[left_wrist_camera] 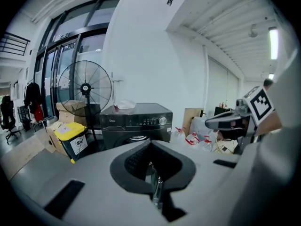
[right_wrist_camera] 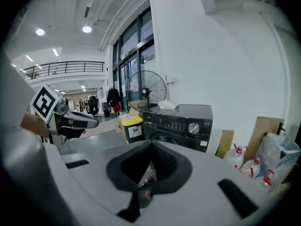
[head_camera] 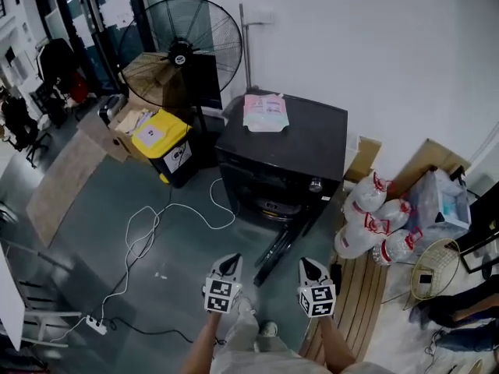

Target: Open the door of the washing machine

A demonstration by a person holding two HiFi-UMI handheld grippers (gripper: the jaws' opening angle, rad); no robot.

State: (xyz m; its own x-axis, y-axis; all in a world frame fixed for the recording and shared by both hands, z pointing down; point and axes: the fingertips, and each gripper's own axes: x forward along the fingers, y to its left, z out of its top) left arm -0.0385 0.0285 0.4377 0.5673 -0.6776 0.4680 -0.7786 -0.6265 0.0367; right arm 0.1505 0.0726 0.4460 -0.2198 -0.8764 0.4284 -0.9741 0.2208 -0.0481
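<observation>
1. Washing machine stood far by the wall, door seemingly open.
2. Left gripper and right gripper were closed, empty, well apart from it.
3. A bump could swing the door shut.

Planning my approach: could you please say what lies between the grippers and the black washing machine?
In the head view, its swung-open dark door and bare grey floor.

On the washing machine, the drum opening hides mostly behind the left claw (only a pale sliver shows). Its panel print is too small to read, and both forearms are cropped below.
</observation>
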